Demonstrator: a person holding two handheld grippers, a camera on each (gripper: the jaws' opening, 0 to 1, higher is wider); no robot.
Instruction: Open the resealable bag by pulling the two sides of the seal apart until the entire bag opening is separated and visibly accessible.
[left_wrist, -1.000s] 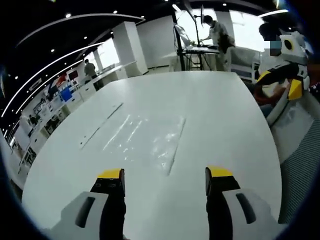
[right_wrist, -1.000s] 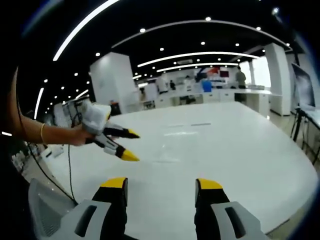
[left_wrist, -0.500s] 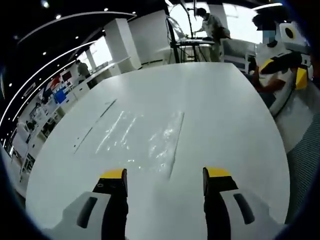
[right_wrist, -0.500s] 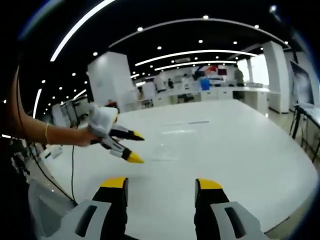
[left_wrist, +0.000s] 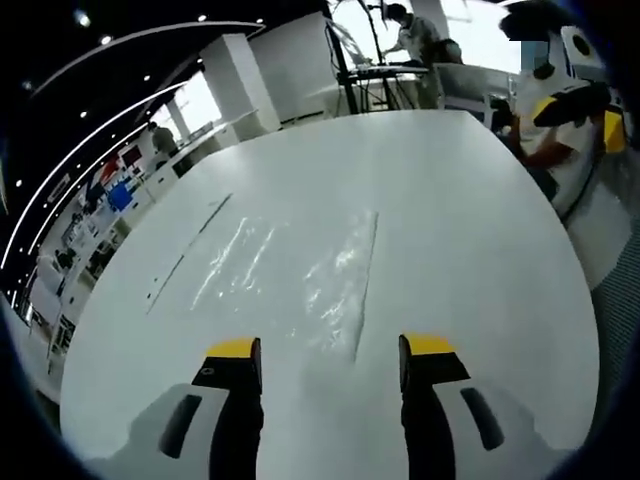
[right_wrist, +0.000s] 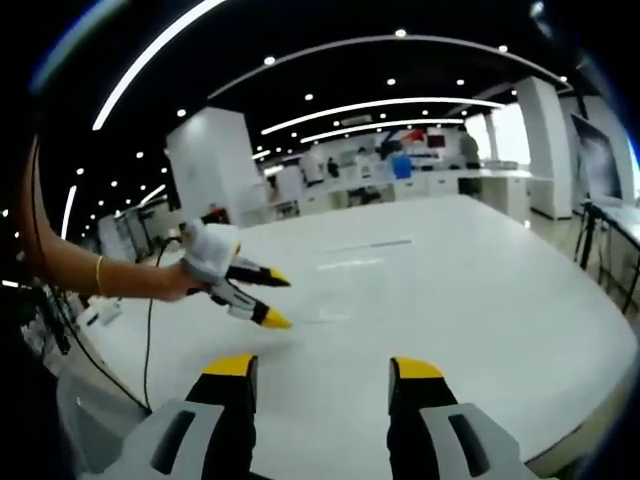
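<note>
A clear resealable bag (left_wrist: 300, 275) lies flat on the white table (left_wrist: 460, 220), its seal strip (left_wrist: 366, 285) running along its right side in the left gripper view. My left gripper (left_wrist: 320, 350) is open just short of the bag's near edge, nothing between its jaws. In the right gripper view the bag (right_wrist: 345, 290) is a faint sheen on the table (right_wrist: 500, 300). There the left gripper (right_wrist: 272, 299) hangs over the table by the bag, held by a hand. My right gripper (right_wrist: 320, 368) is open over the table's near part, well back from the bag.
A thin strip (left_wrist: 190, 255) lies on the table left of the bag. A person (left_wrist: 560, 110) holding the other gripper stands at the table's right edge. Counters and shelves (left_wrist: 110, 200) line the room beyond the table. A person (left_wrist: 415, 35) works at a far stand.
The left gripper has moved forward toward the bag, which now lies closer to its jaws. In the right gripper view the left gripper sits slightly lower over the table.
</note>
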